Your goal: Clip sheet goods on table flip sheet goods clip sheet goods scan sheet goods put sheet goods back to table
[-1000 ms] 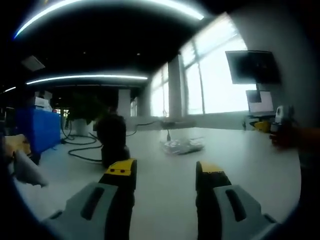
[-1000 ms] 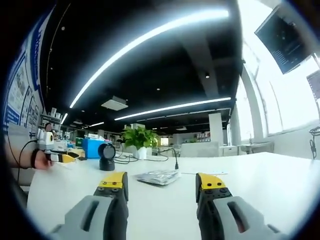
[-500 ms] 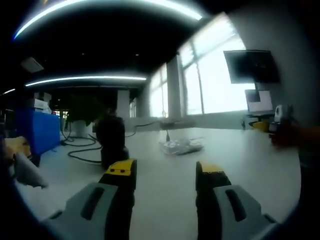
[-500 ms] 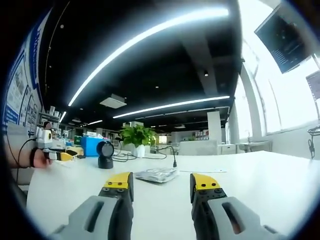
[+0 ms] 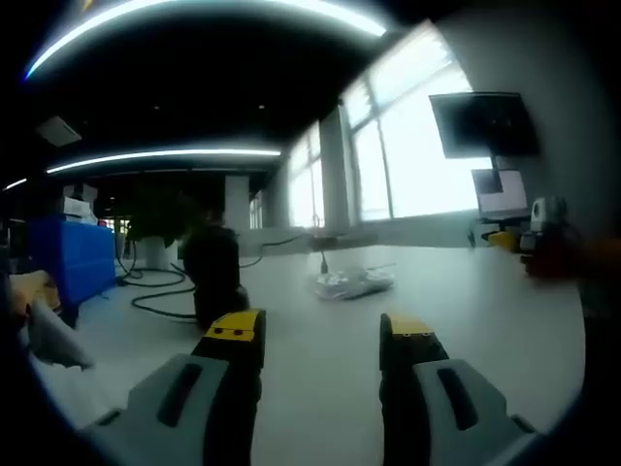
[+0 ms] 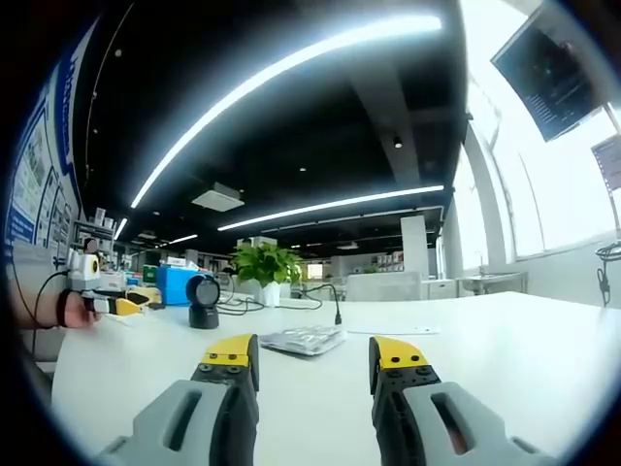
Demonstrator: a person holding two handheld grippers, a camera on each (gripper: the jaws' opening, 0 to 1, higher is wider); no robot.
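Observation:
A flat clear packet of sheet goods (image 5: pixel 354 282) lies on the white table (image 5: pixel 320 388), well ahead of my left gripper (image 5: pixel 320 332), which is open and holds nothing. The same packet (image 6: pixel 303 340) lies just beyond my right gripper (image 6: pixel 314 353), which is open with a narrower gap and nothing between its jaws. A black scanner (image 5: pixel 214 275) on a stand rises left of the packet; in the right gripper view the scanner (image 6: pixel 204 301) stands farther back on the left. The left gripper (image 6: pixel 97 291) in a hand appears at the far left of the right gripper view.
Black cables (image 5: pixel 160 291) trail across the table behind the scanner. A potted plant (image 6: pixel 267 270) and a blue box (image 6: pixel 175 286) stand at the table's far side. A wall monitor (image 5: pixel 485 124) hangs at the right beside bright windows.
My right gripper's jaws have drawn somewhat closer together and stay open. The left gripper view has shifted only slightly.

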